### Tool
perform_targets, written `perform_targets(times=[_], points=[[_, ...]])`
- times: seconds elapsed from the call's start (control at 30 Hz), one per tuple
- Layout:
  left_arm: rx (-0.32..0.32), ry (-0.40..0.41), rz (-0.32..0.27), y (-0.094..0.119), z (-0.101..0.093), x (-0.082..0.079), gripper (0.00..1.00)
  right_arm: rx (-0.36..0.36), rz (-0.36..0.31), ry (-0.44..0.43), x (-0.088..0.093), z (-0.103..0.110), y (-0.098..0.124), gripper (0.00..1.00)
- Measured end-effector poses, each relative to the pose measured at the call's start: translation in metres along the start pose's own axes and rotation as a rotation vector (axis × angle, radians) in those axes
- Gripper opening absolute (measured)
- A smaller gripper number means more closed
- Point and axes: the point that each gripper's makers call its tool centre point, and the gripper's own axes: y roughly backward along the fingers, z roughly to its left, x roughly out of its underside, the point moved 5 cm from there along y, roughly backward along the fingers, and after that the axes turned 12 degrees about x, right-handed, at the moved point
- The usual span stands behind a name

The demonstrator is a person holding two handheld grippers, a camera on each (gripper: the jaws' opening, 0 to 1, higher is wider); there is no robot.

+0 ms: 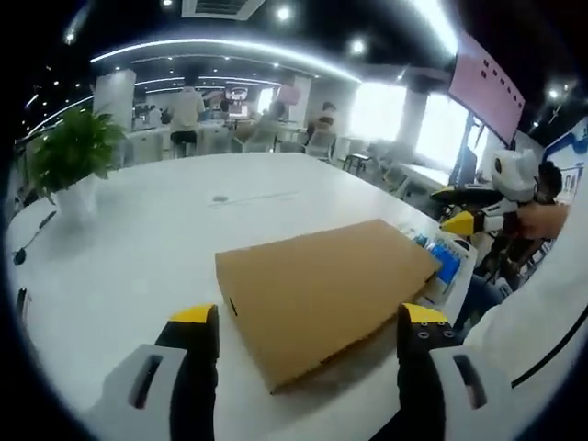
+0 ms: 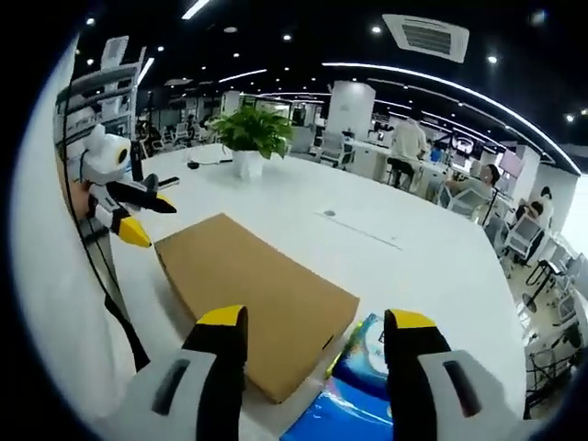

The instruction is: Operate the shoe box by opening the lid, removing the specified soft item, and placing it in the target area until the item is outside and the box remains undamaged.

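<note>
A flat brown cardboard lid (image 1: 322, 294) lies on the white table, just beyond my left gripper (image 1: 308, 322), whose yellow-tipped jaws stand wide apart with nothing between them. At the lid's far right edge a blue soft packet (image 1: 447, 259) peeks out of the white box (image 1: 462, 276). In the right gripper view the same lid (image 2: 253, 294) stretches ahead to the left, and the blue packet (image 2: 366, 378) lies uncovered between the jaws of my right gripper (image 2: 315, 323), which is open and above it. The right gripper (image 1: 467, 220) hovers past the box; the left gripper (image 2: 129, 219) hangs over the lid's far corner.
A potted plant (image 1: 72, 156) (image 2: 253, 136) stands near the table's far side. A white sleeve (image 1: 542, 322) (image 2: 50, 303) borders the box. A black cable (image 2: 197, 163) lies by the plant. People sit at desks (image 2: 409, 147) in the background.
</note>
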Motion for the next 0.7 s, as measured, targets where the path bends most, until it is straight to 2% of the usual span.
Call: perform_targets(times=[0.07,0.17,0.23,0.33,0.4,0.43,0.47,0.5,0.57,0.63,0.7], points=[[-0.017,0.000,-0.014,0.000,0.001,-0.002,0.81,0.005,-0.029,-0.035,-0.003,-0.003,0.000,0.69],[-0.020,0.005,-0.043,-0.002,0.001,-0.005,0.82,0.005,-0.053,-0.092,-0.007,-0.007,-0.001,0.79],[-0.016,0.005,-0.062,-0.003,0.001,-0.007,0.83,0.015,-0.076,-0.113,-0.010,-0.011,-0.001,0.80],[-0.036,-0.015,-0.052,-0.004,0.002,-0.007,0.89,0.034,-0.115,-0.164,-0.016,-0.014,-0.002,0.84],[-0.047,-0.018,-0.074,-0.004,0.003,-0.008,0.98,0.071,-0.142,-0.179,-0.018,-0.018,-0.003,0.87],[-0.052,-0.022,-0.085,-0.004,0.003,-0.009,0.99,0.125,-0.197,-0.229,-0.024,-0.024,-0.002,0.89],[-0.064,-0.023,-0.077,-0.003,0.005,-0.009,0.99,0.141,-0.229,-0.246,-0.027,-0.025,-0.002,0.88],[-0.082,-0.024,-0.074,-0.002,0.007,-0.008,0.99,0.149,-0.275,-0.209,-0.030,-0.028,-0.001,0.87],[-0.080,-0.025,-0.092,-0.001,0.008,-0.010,0.99,0.183,-0.281,-0.183,-0.028,-0.031,0.000,0.88],[-0.073,-0.024,-0.118,0.001,0.008,-0.012,0.99,0.223,-0.318,-0.121,-0.030,-0.034,-0.001,0.90],[-0.052,-0.025,-0.151,0.001,0.007,-0.015,0.99,0.252,-0.316,-0.082,-0.030,-0.035,-0.002,0.92]])
